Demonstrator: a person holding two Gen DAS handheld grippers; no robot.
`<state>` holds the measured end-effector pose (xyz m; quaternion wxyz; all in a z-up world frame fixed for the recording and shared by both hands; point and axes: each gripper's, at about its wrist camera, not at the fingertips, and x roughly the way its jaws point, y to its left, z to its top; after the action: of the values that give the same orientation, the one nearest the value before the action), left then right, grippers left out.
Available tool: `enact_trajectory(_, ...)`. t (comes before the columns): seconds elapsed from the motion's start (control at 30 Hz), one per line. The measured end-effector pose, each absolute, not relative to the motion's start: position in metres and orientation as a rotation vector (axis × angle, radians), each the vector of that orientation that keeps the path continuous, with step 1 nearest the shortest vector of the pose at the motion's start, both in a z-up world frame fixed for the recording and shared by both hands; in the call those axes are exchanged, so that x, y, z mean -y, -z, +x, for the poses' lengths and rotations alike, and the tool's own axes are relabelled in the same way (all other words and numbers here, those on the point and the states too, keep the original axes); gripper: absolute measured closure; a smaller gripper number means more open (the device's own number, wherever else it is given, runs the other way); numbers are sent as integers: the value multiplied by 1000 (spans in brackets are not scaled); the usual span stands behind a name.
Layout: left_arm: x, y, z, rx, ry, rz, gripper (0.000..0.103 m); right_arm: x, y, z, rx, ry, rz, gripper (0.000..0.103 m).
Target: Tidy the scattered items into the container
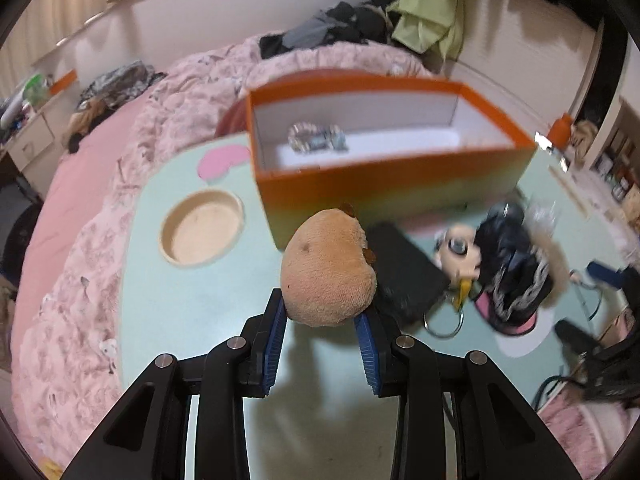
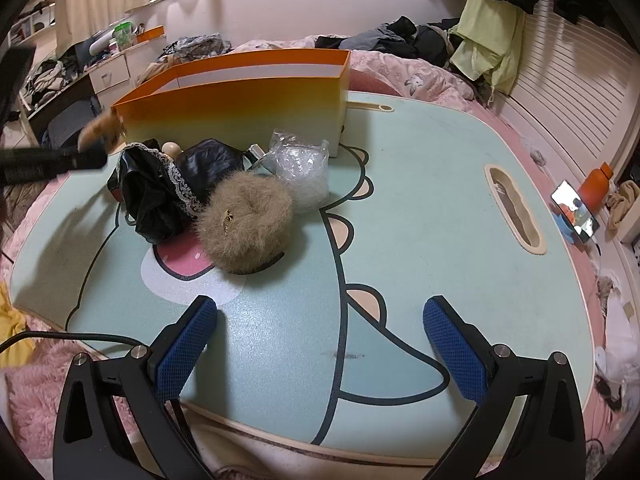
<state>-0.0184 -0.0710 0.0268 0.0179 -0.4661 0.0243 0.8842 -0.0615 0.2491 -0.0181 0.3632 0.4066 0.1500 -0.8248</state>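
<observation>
Left gripper (image 1: 320, 312): blue pads pinch the lower end of a tan, rounded plush toy with small brown ears (image 1: 328, 268). The pads press in on both flanks and the pile dents slightly under them. The toy sticks up and forward out of the claw, clear of the table.

Landmark: the orange cardboard box with a white lining (image 1: 384, 184). From the left wrist view the toy sits just in front of the box's near wall, toward its left corner, below the rim. Inside the box lies one small glittery trinket (image 1: 316, 138); I cannot tell what it is.

Handling judgement: the toy looks light, soft and compressible, not fragile and not slippery. A pinch across its body should hold, though a shallow bite on one end may let it wobble or slide out. A hold nearer the middle would be safer.

Right gripper (image 2: 320, 340): jaws spread wide, nothing between them, over the pale green cartoon-print table top (image 2: 420, 184).

Still on the table in front of the box: a round beige fur pouch (image 2: 244, 228), black fabric with white lace trim (image 2: 156, 196), and a clear crinkled plastic bag (image 2: 300, 168). The bag is nearest the box; the pouch is farthest out.

Judgement: task is partly done, with several items left.
</observation>
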Motion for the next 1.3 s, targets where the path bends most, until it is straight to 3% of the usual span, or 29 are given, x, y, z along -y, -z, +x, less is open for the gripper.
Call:
enact_trajectory(0.13, 57, -19, -16, -106, -2731, -1428, 58, -249, 18, -62, -387, 2124, 1047, 0)
enact_trajectory(0.2, 54, -24, -12, -95, -2737, -1386, 34, -249, 18, -62, -386, 2123, 1048, 0)
enact_trajectory(0.27, 54, -29, -4, -104, -2765, -1351, 26, -249, 18, -61, -387, 2123, 1047, 0)
enact_trajectory(0.83, 60, -8, 35, 81, -2896, -1328, 22, -250, 18, -62, -388, 2122, 1047, 0)
enact_trajectory(0.87, 58, -6, 35, 53, -2912, -1325, 18, -250, 18, -62, -388, 2122, 1047, 0)
enact_trajectory(0.93, 54, -2, 36, 17, -2943, -1318, 2, -250, 18, -62, -387, 2122, 1048, 0)
enact_trajectory(0.97, 54, -1, 37, 36, -2959, -1304, 0, -250, 18, -62, -387, 2122, 1048, 0)
enact_trajectory(1.3, 53, 2, 41, 56, -2989, -1226, 0, -251, 18, -62, -389, 2122, 1048, 0)
